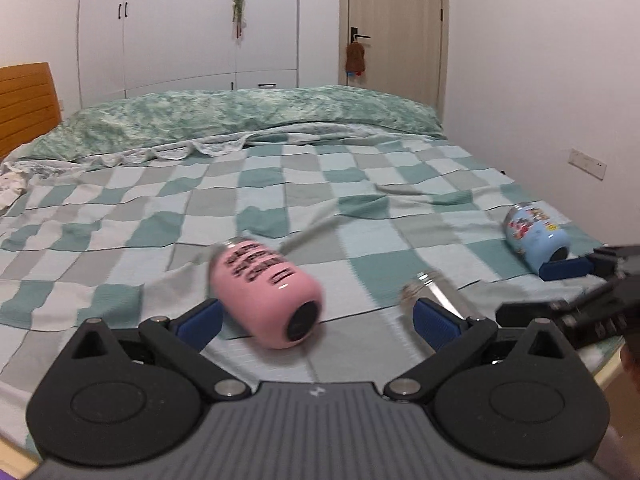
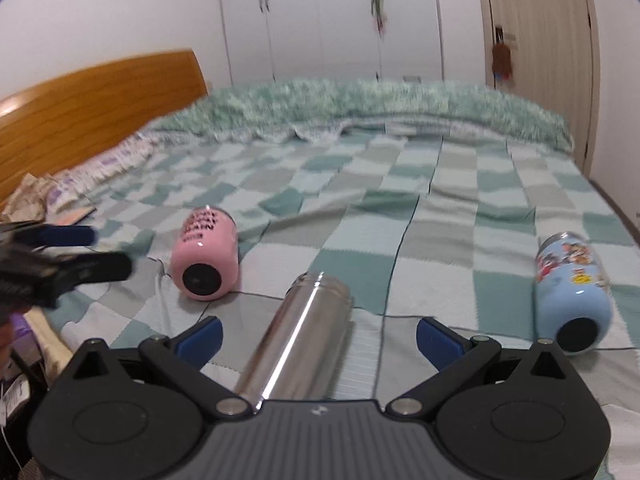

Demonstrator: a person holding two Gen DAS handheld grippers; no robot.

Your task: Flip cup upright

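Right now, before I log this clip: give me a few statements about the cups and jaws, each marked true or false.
1. The pink cup lies on its side on the checkered blanket. True.
2. The steel cup stands upright. False: it lies on its side, between the open jaws of the right gripper.
3. The left gripper is shut on the pink cup. False: its jaws are open, with the cup between them.
4. The blue cup lies on its side, to the right of the steel cup. True.
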